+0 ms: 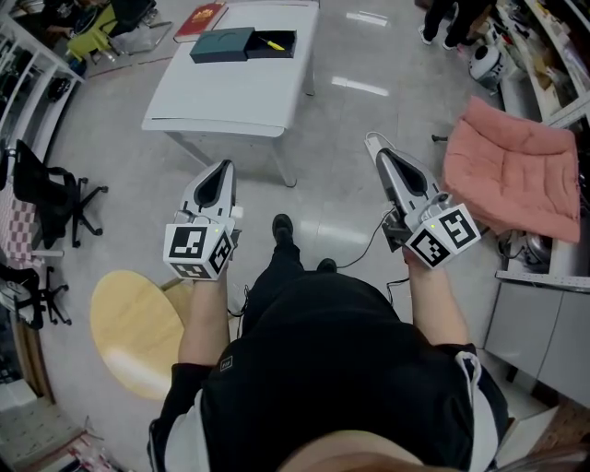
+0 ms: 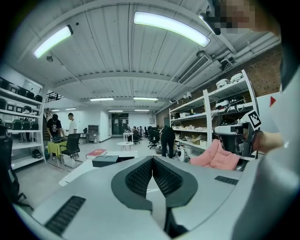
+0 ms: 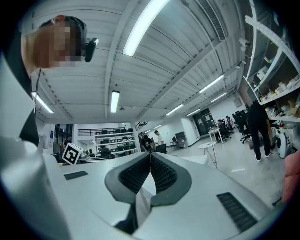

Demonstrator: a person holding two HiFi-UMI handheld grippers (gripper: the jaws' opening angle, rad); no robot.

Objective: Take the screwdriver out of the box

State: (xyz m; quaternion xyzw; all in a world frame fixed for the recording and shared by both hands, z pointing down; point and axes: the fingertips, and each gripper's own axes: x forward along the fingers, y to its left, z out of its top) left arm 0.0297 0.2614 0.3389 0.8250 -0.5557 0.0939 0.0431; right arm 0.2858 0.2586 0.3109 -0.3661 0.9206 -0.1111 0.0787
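On the white table [image 1: 230, 97] far ahead lies a dark open box [image 1: 270, 44] with a yellow-handled screwdriver [image 1: 272, 43] inside, its dark green lid [image 1: 222, 44] beside it on the left. My left gripper [image 1: 219, 170] hangs over the floor well short of the table, jaws shut and empty. My right gripper [image 1: 376, 144] is held over the floor to the right, also shut on nothing. In the left gripper view the lid [image 2: 105, 161] and table [image 2: 89, 172] show beyond the closed gripper tips [image 2: 152, 161]. The right gripper view looks across the room, tips [image 3: 150, 157] together.
A red book [image 1: 200, 18] lies at the table's far left corner. A pink cushion [image 1: 513, 166] rests on a counter at right. A round wooden stool [image 1: 138, 332] stands at my lower left, black office chairs [image 1: 51, 198] further left. Shelving lines both sides.
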